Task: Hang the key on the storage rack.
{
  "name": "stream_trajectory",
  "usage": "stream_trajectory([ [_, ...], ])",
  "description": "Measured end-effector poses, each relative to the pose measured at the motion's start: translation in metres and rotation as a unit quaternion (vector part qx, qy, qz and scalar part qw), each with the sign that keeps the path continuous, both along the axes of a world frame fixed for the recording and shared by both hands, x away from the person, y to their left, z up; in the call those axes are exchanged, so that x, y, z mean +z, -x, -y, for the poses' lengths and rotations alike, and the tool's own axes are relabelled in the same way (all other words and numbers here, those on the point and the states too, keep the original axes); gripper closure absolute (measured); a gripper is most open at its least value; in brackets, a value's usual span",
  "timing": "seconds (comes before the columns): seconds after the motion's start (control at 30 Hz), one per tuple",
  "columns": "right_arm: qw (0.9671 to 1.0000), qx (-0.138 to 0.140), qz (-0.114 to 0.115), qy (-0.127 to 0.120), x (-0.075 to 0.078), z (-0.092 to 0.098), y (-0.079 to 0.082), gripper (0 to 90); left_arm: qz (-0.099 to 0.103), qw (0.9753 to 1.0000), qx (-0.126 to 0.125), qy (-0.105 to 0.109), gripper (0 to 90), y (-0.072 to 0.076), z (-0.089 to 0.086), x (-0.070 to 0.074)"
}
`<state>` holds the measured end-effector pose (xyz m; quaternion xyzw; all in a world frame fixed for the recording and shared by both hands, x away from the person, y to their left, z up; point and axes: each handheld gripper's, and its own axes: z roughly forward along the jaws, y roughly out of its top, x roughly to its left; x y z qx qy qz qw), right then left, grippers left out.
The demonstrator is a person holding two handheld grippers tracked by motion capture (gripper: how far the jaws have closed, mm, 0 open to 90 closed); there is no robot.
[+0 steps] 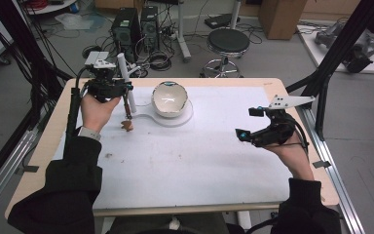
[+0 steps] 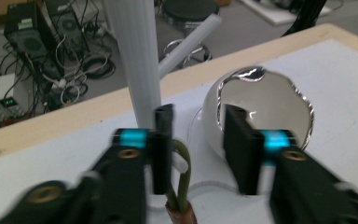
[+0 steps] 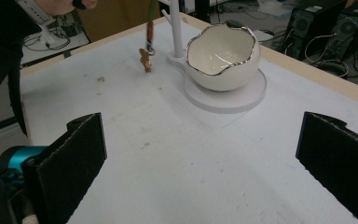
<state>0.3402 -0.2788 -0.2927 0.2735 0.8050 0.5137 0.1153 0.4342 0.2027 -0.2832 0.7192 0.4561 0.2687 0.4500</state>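
Observation:
A white egg-shaped bowl point(image 1: 169, 100) point(image 2: 265, 102) point(image 3: 221, 51) with a gilt, jagged rim sits on a flat white base point(image 1: 185, 118) point(image 3: 242, 95). A white post point(image 1: 125, 73) point(image 2: 135, 56) point(image 3: 175, 28) rises at the base's left end. My left gripper point(image 1: 126, 89) point(image 2: 200, 140) hovers by the post, jaws somewhat apart. A green cord loop point(image 2: 182, 177) hangs against its left jaw's inner face. A brown ferrule point(image 3: 149, 35) and a gold charm point(image 1: 126, 125) point(image 3: 145, 60) dangle from it just above the mat. My right gripper point(image 1: 248, 123) point(image 3: 209, 140) stands wide open and empty at the table's right.
A white mat point(image 1: 190, 165) covers the wooden table point(image 1: 44, 146). Black frame bars point(image 1: 336, 44) slant past the table's right rear corner. Behind the far edge stand a stool point(image 1: 228, 41) and computer towers point(image 1: 126, 29) among floor cables.

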Motion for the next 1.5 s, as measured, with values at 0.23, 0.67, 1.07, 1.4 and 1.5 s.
stream_trajectory([
  [0.23, 1.0000, -0.001, 0.002, -0.002, 0.001, 0.000, -0.001, 1.2, -0.043, 0.9981, -0.025, 0.037, 1.7, 0.005, -0.016, 0.004],
  [0.67, 0.9999, -0.009, 0.001, -0.006, 0.001, 0.005, -0.006, 1.2, -0.033, 0.9935, -0.070, 0.084, 1.7, 0.053, -0.048, 0.017],
  [1.07, 0.9988, -0.039, 0.011, -0.028, 0.007, 0.026, -0.004, 1.2, -0.008, 0.9840, -0.142, 0.107, 1.7, 0.105, -0.073, 0.000],
  [1.4, 0.9981, -0.053, 0.018, -0.026, 0.009, 0.034, -0.003, 1.2, 0.034, 0.9864, -0.122, 0.104, 1.7, 0.125, -0.087, 0.004],
  [1.5, 0.9982, -0.054, 0.013, -0.022, 0.007, 0.034, -0.004, 1.2, 0.034, 0.9884, -0.118, 0.089, 1.7, 0.124, -0.084, 0.002],
])
